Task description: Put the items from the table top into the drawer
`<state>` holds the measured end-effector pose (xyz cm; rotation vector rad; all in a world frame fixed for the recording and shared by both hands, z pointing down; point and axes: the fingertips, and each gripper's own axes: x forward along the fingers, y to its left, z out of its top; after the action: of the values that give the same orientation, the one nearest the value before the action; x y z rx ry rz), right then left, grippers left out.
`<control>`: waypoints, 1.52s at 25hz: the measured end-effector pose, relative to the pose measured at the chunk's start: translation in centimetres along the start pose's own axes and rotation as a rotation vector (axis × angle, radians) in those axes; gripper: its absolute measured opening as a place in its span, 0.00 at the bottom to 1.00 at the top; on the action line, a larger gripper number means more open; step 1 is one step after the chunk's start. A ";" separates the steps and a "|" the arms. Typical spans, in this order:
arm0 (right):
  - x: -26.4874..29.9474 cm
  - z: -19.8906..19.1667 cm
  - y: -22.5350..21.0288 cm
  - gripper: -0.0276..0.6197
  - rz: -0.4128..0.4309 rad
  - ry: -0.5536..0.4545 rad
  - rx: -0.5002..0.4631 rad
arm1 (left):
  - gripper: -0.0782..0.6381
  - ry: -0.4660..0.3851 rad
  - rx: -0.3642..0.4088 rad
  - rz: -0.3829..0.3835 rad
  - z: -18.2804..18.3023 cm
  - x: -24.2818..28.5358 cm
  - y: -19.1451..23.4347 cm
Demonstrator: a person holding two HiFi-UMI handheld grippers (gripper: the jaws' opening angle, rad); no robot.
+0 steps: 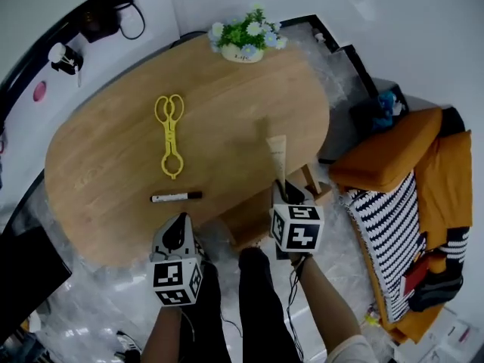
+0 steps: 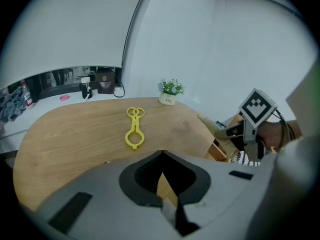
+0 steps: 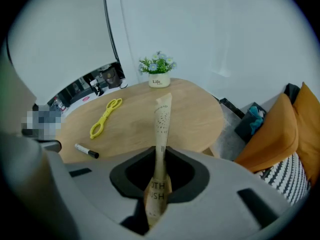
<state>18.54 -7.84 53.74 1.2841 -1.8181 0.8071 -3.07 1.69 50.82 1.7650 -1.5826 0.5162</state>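
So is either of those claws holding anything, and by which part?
The right gripper pinches a tan paper packet near one end; the left gripper is shut and empty.

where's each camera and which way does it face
Head view: on the head, steeply down at table; left claw, right claw, forearms, legs show.
Left gripper view: on left claw, across the table; shut jaws, right claw show.
Right gripper view: on right claw, along jaws gripping paper packet.
All share the yellow tongs.
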 end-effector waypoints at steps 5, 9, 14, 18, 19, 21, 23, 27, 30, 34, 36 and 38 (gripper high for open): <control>-1.9 -2.6 -2.6 0.12 -0.054 0.004 0.099 | 0.11 0.021 0.059 -0.079 0.1 0.7 -3.2; -3.3 -4.8 -4.3 0.12 -0.093 0.010 0.181 | 0.11 0.031 0.116 -0.135 0.3 1.0 -5.3; -4.4 -7.5 -5.7 0.12 -0.135 0.015 0.282 | 0.11 0.053 0.175 -0.180 -0.1 1.3 -7.0; -4.8 -9.0 -6.3 0.12 -0.156 0.019 0.360 | 0.11 0.071 0.218 -0.208 -0.3 1.5 -7.9; -4.8 -9.3 -6.4 0.12 -0.159 0.020 0.376 | 0.11 0.072 0.226 -0.213 -0.3 1.6 -8.1; -4.8 -9.9 -6.4 0.12 -0.162 0.022 0.407 | 0.11 0.074 0.239 -0.224 -0.1 1.8 -8.5; -4.8 -10.2 -6.3 0.12 -0.163 0.025 0.438 | 0.11 0.073 0.248 -0.234 0.0 2.0 -8.9; -4.3 -10.2 -6.4 0.12 -0.162 0.012 0.491 | 0.11 0.068 0.260 -0.247 0.5 2.4 -9.3; -3.7 -9.6 -6.0 0.14 -0.122 -0.029 0.550 | 0.11 0.071 0.261 -0.244 0.5 2.6 -9.0; -3.6 -8.4 -5.9 0.24 -0.095 -0.066 0.601 | 0.11 0.073 0.254 -0.231 0.7 2.8 -8.3; -3.4 -8.3 -6.0 0.24 -0.100 -0.059 0.593 | 0.11 0.074 0.247 -0.220 0.8 3.0 -7.8; -3.2 -8.5 -6.0 0.24 -0.103 -0.046 0.583 | 0.11 0.075 0.237 -0.209 0.8 3.1 -7.3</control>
<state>26.81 -1.04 55.78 1.7505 -1.5857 1.3177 4.44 -0.96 50.73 2.0349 -1.3099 0.6814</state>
